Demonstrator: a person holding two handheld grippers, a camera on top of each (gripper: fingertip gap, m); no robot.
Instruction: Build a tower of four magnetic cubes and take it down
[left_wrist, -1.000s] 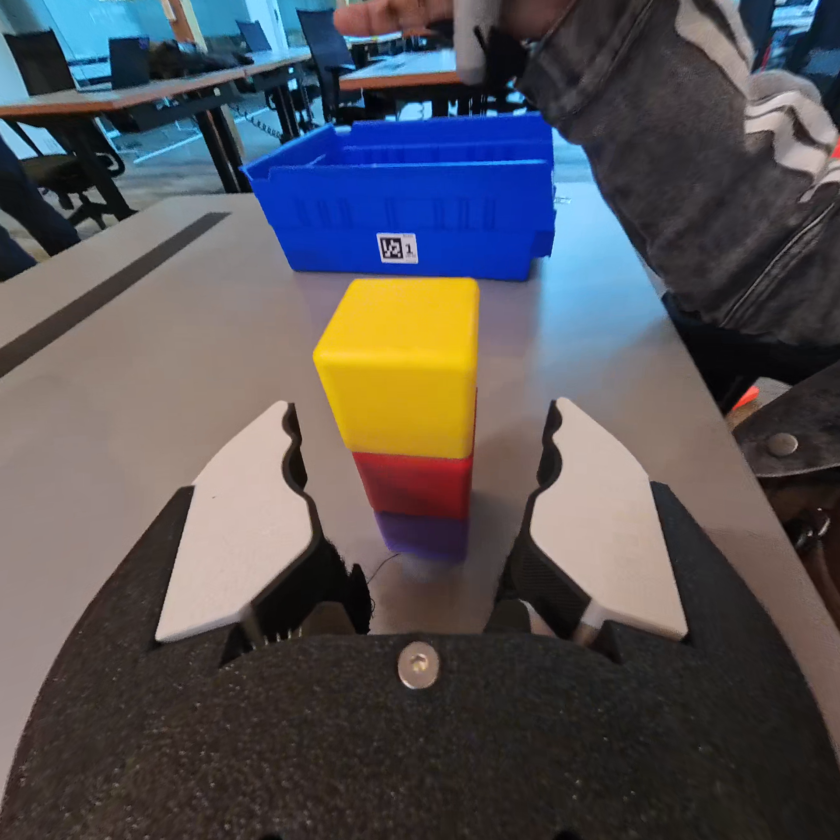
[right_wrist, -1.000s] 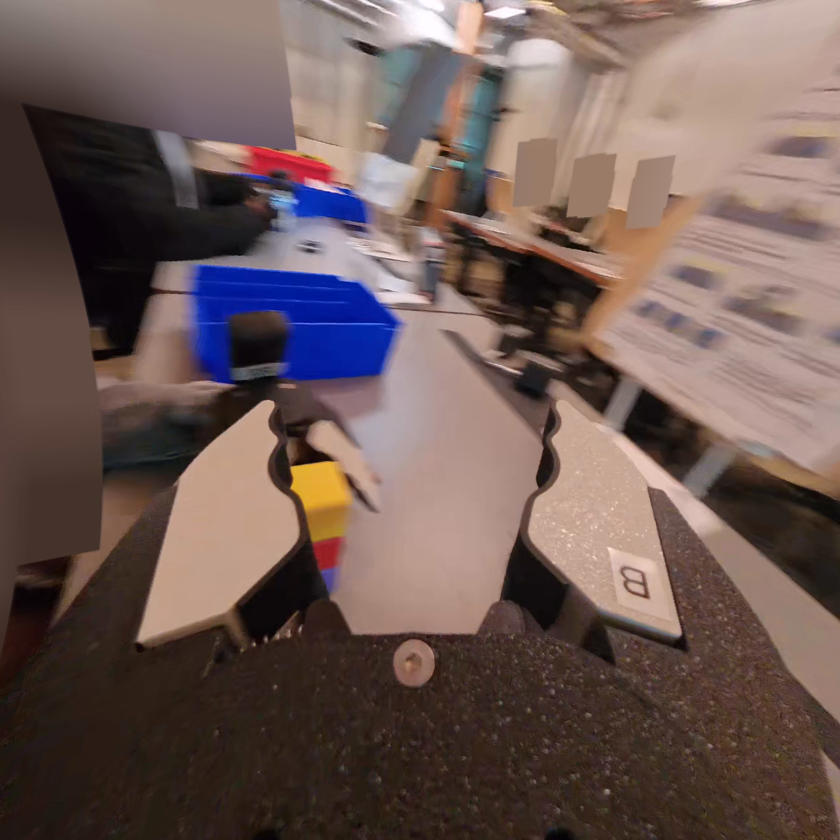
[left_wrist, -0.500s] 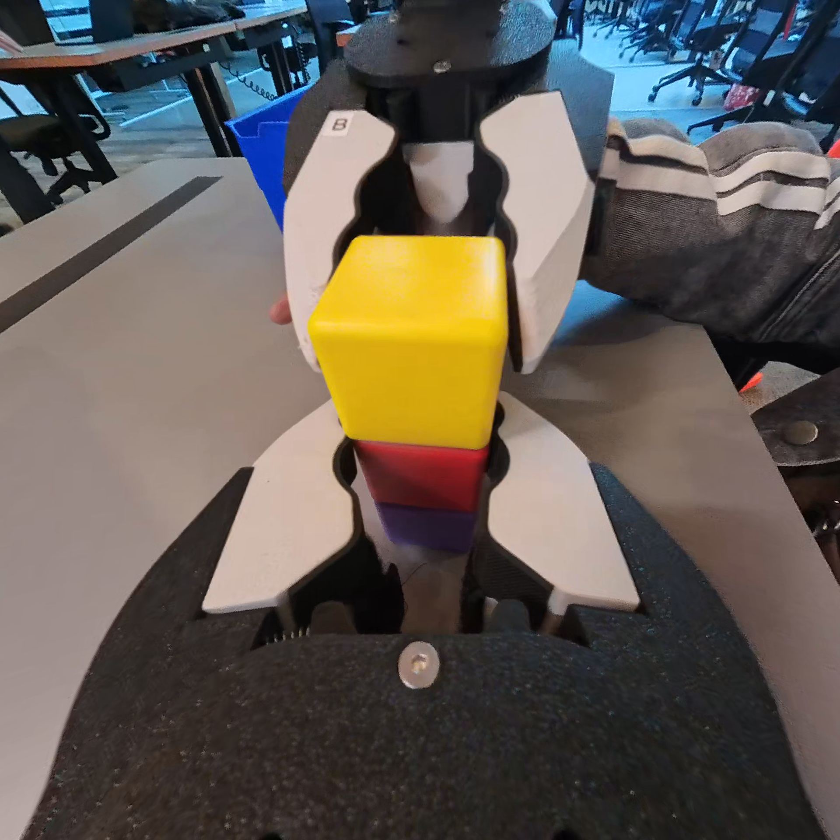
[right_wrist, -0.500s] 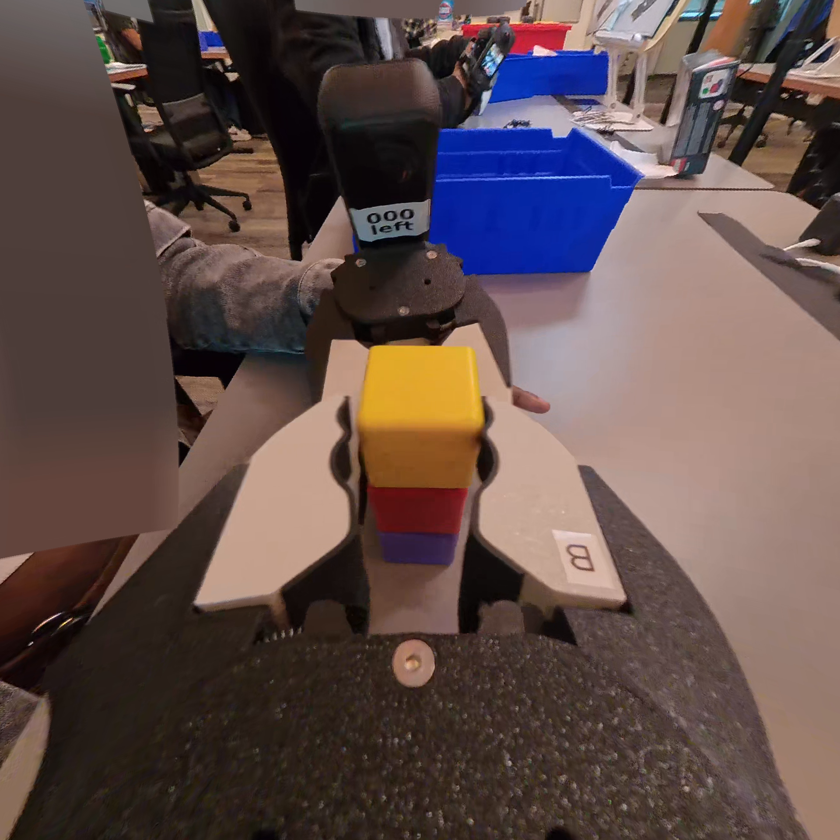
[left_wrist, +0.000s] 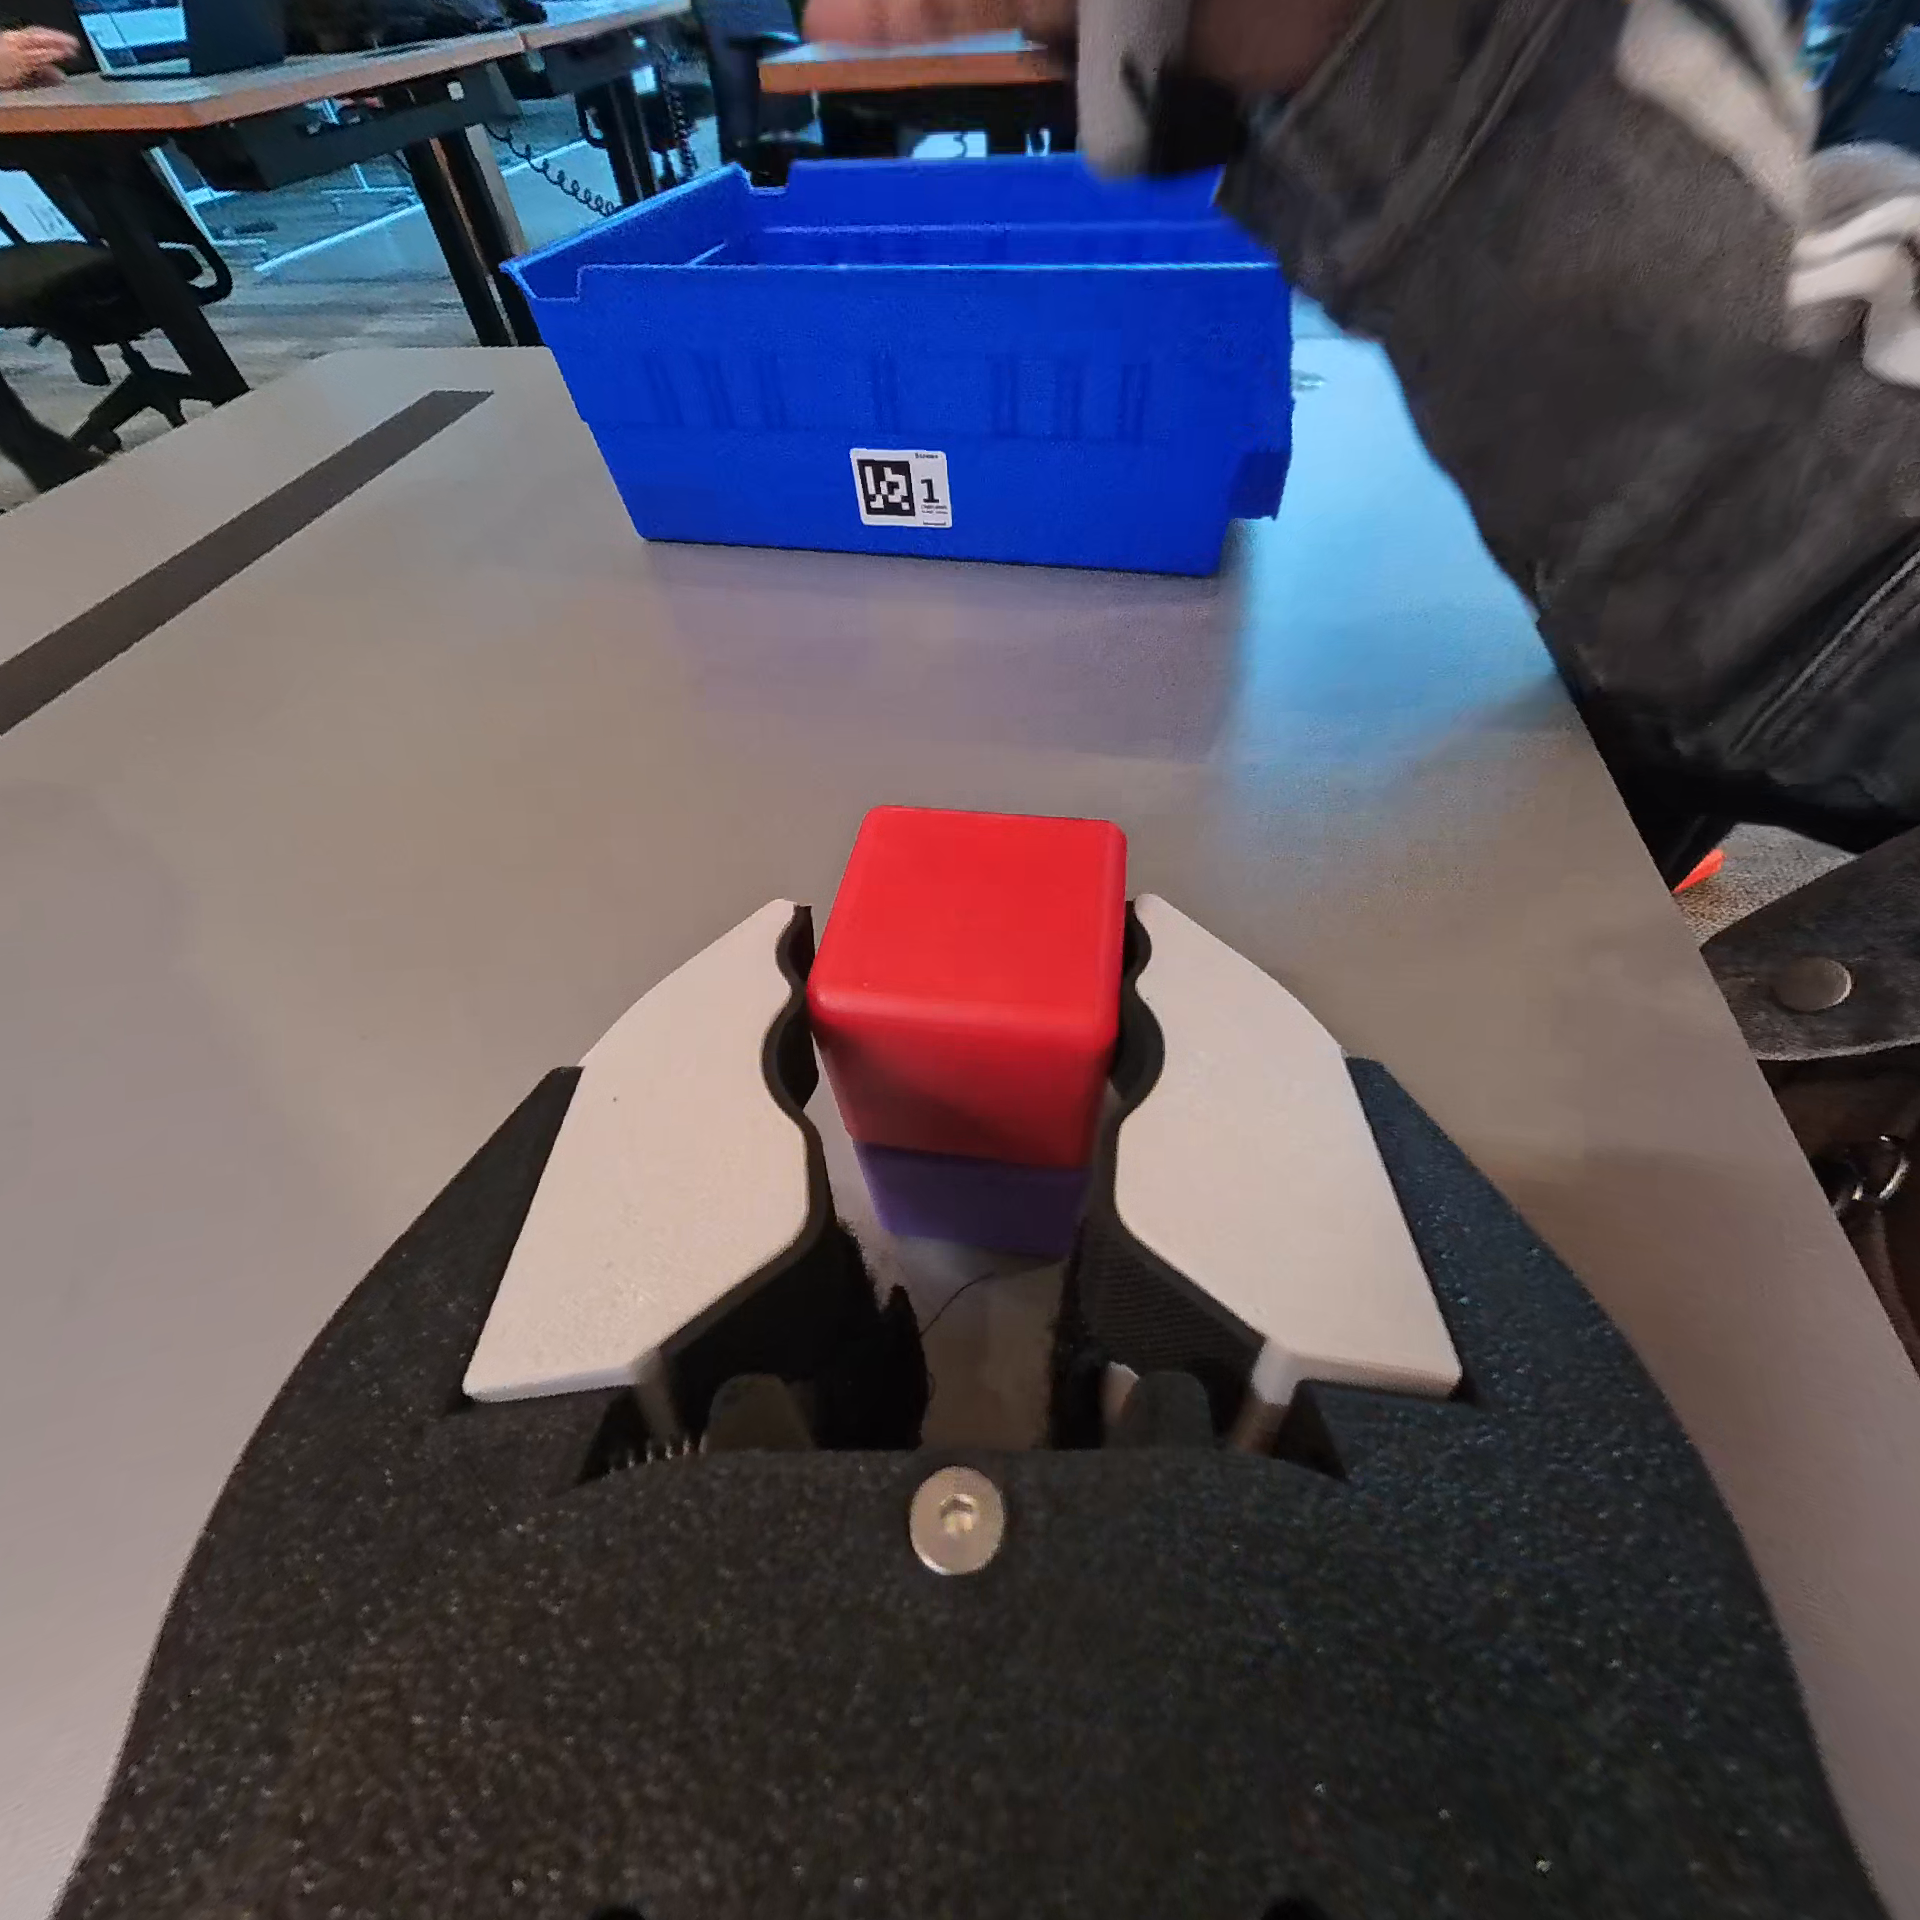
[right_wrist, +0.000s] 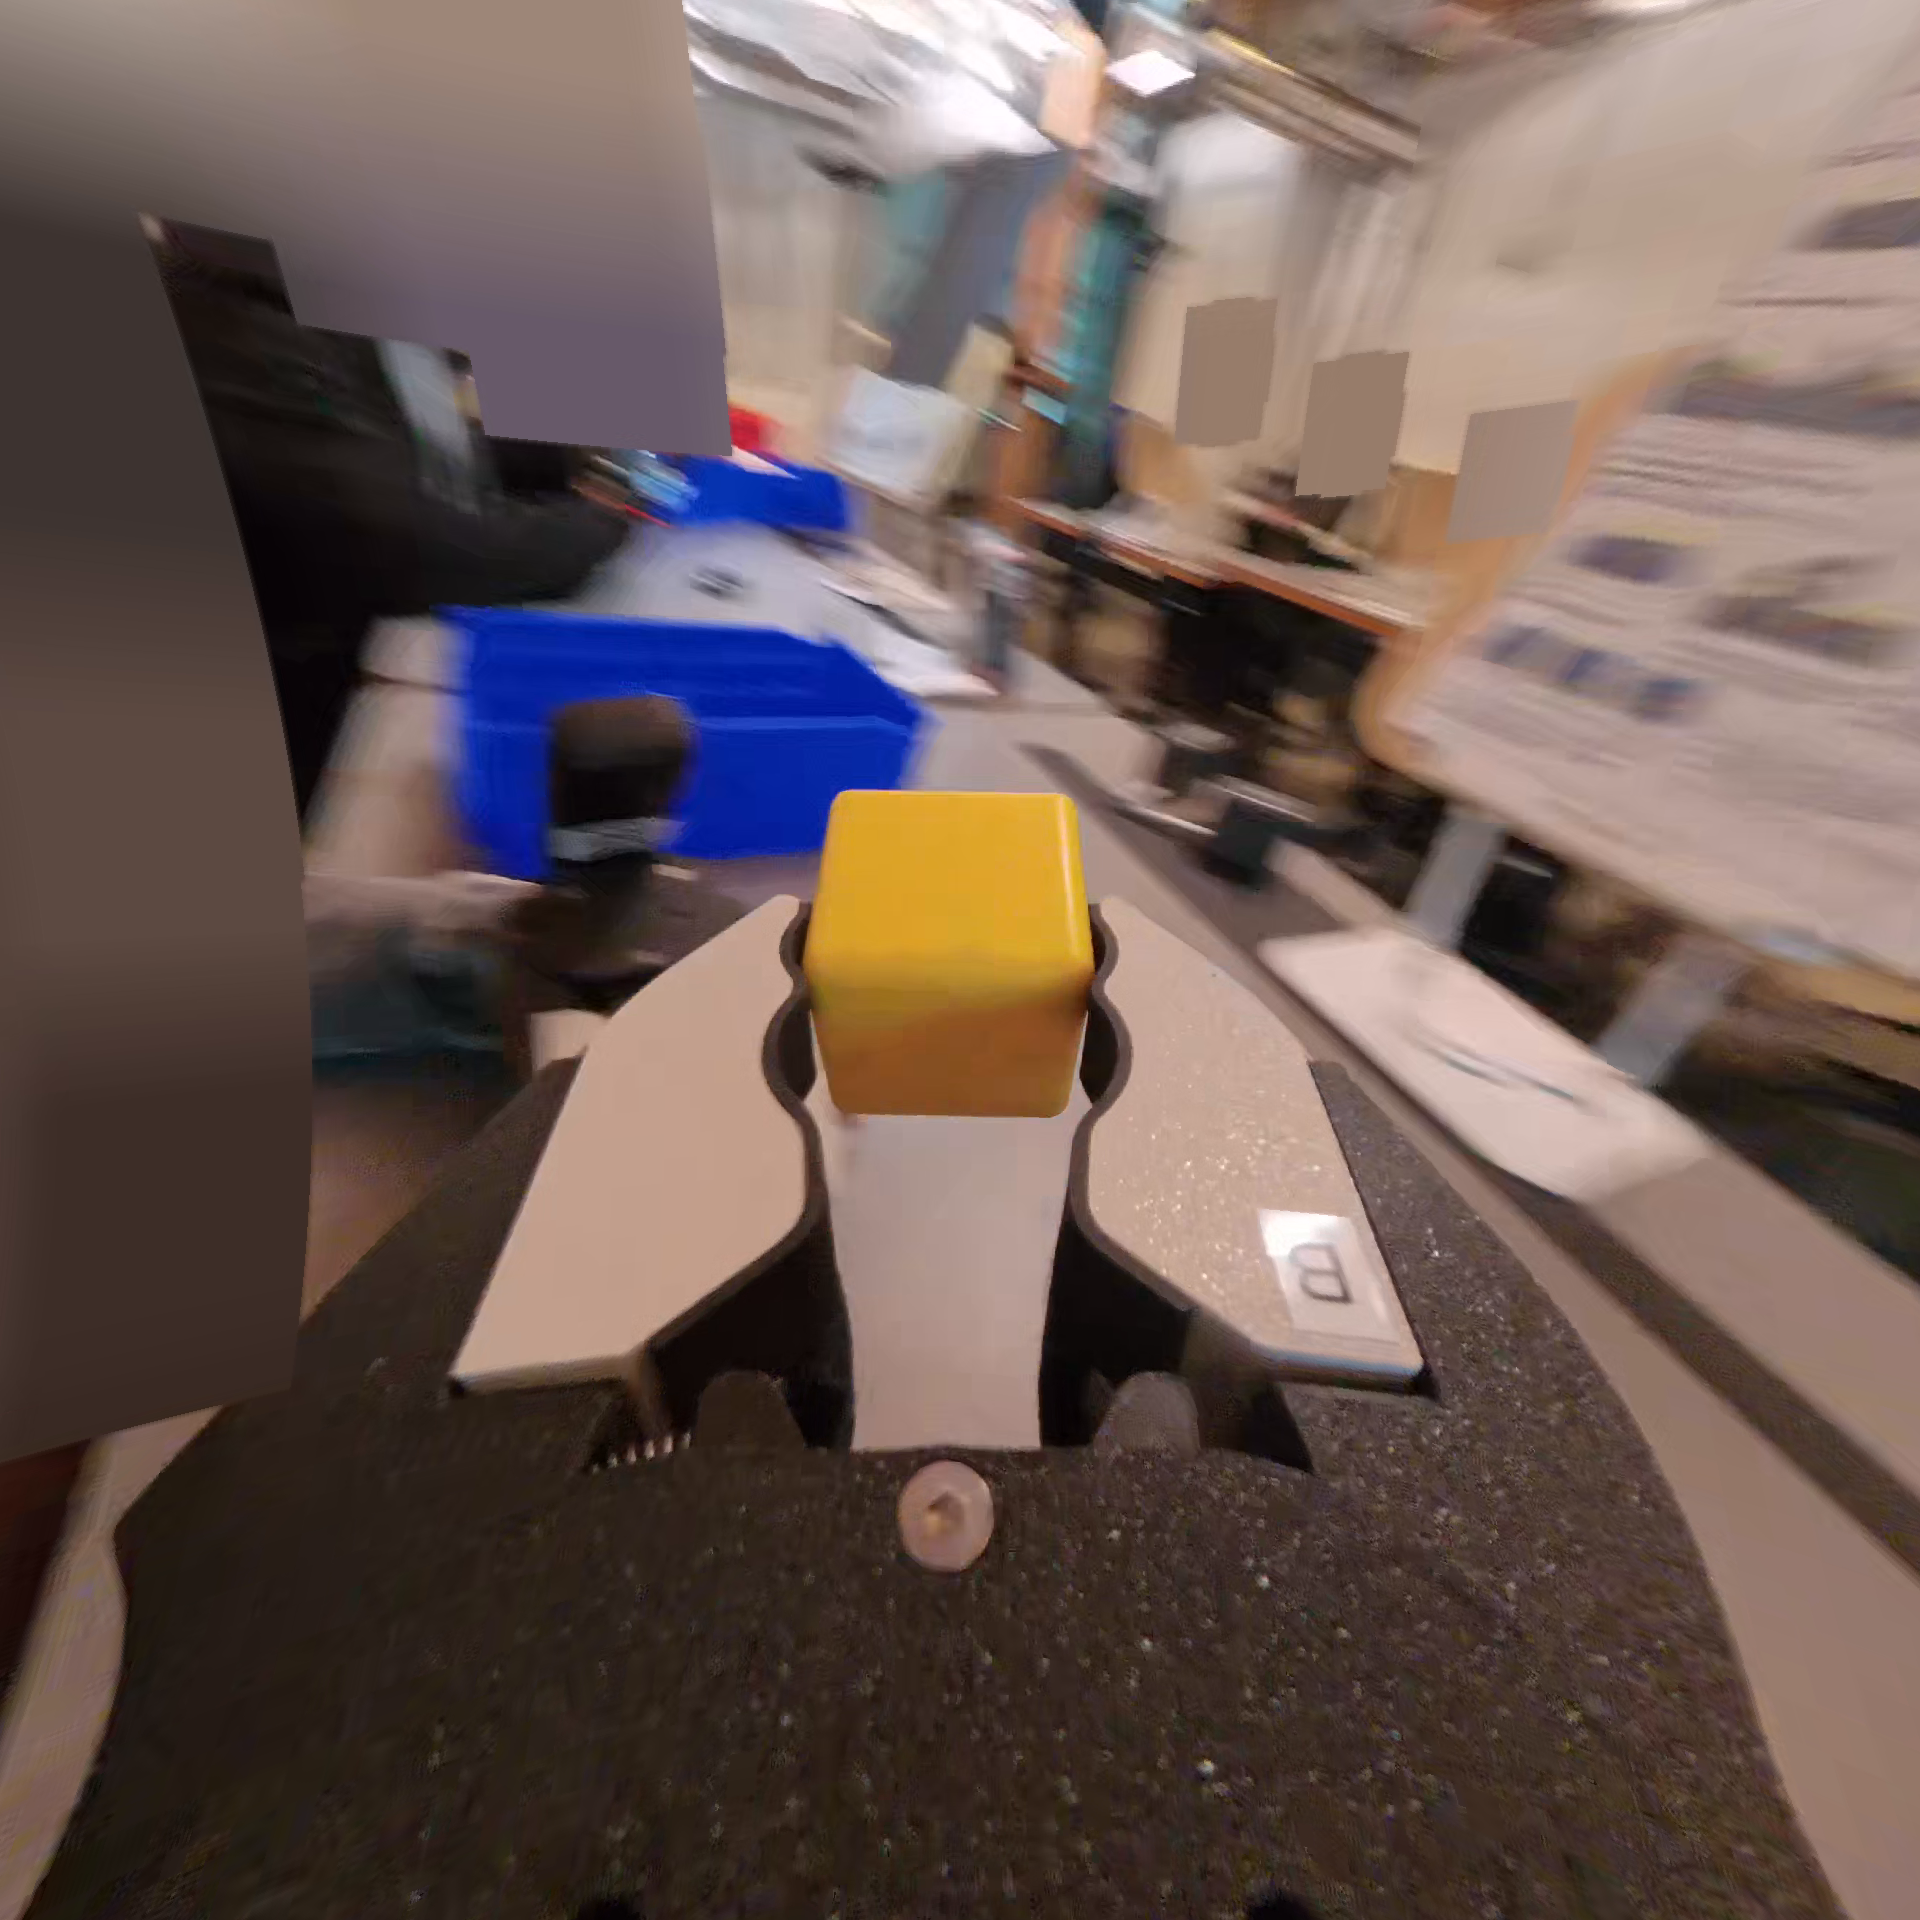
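In the left wrist view my left gripper (left_wrist: 966, 935) is shut on a red cube (left_wrist: 966, 977), both pads pressed against its sides. A purple cube (left_wrist: 971, 1205) sits directly under the red one on the grey table (left_wrist: 520, 779). In the right wrist view my right gripper (right_wrist: 948, 930) is shut on a yellow cube (right_wrist: 948, 945) and holds it in the air above the table, away from the stack. The left gripper's black body (right_wrist: 613, 800) shows blurred at the left of that view.
A blue bin (left_wrist: 914, 353) with a white tag stands at the back of the table; it also shows in the right wrist view (right_wrist: 686, 717). A person's grey sleeve (left_wrist: 1558, 312) reaches over the right side. A dark strip (left_wrist: 208, 561) crosses the table's left. White papers (right_wrist: 1475, 1039) lie right. The gap from one gripper's tips to the other's is roughly 15 cm.
Both grippers closed from wide open: the left on the red cube, the right on the yellow cube. The right then pulled the yellow cube off the stack and swung away.
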